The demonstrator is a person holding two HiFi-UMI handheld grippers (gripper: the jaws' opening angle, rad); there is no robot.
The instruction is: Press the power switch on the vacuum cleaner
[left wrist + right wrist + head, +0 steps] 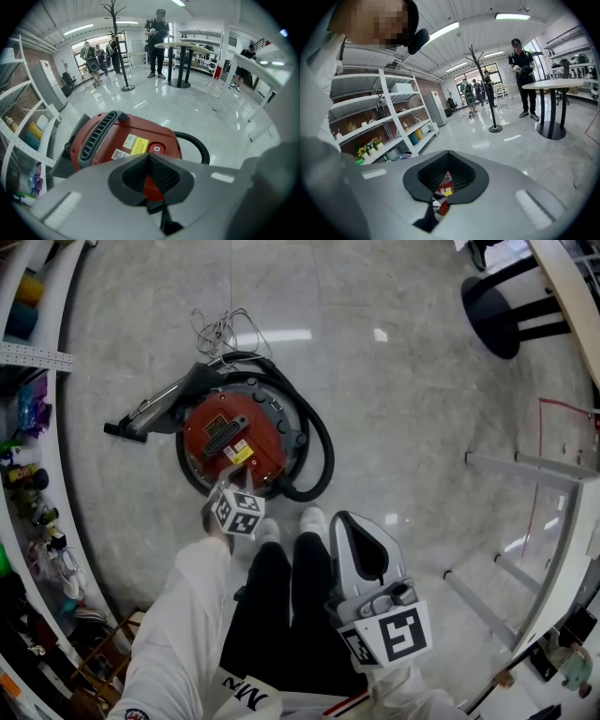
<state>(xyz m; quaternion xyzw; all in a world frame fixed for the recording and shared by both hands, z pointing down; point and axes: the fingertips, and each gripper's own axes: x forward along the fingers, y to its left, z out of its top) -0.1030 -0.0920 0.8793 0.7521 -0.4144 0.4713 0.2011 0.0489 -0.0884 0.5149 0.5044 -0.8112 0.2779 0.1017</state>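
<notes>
A round red vacuum cleaner sits on the glossy floor, ringed by its black hose, with its wand pointing left. My left gripper is shut and hovers at the near edge of the vacuum's top. In the left gripper view the vacuum fills the space just beyond the closed left gripper. Its round red power switch, marked with a white ring, lies straight ahead beside a yellow label. My right gripper is shut, empty and held back by my legs; the right gripper shows only a sliver of the vacuum.
White shelving full of small items curves along the left. A coiled cable lies beyond the vacuum. A black table base is at the far right, and a white metal frame at the right. People and a coat stand are far off.
</notes>
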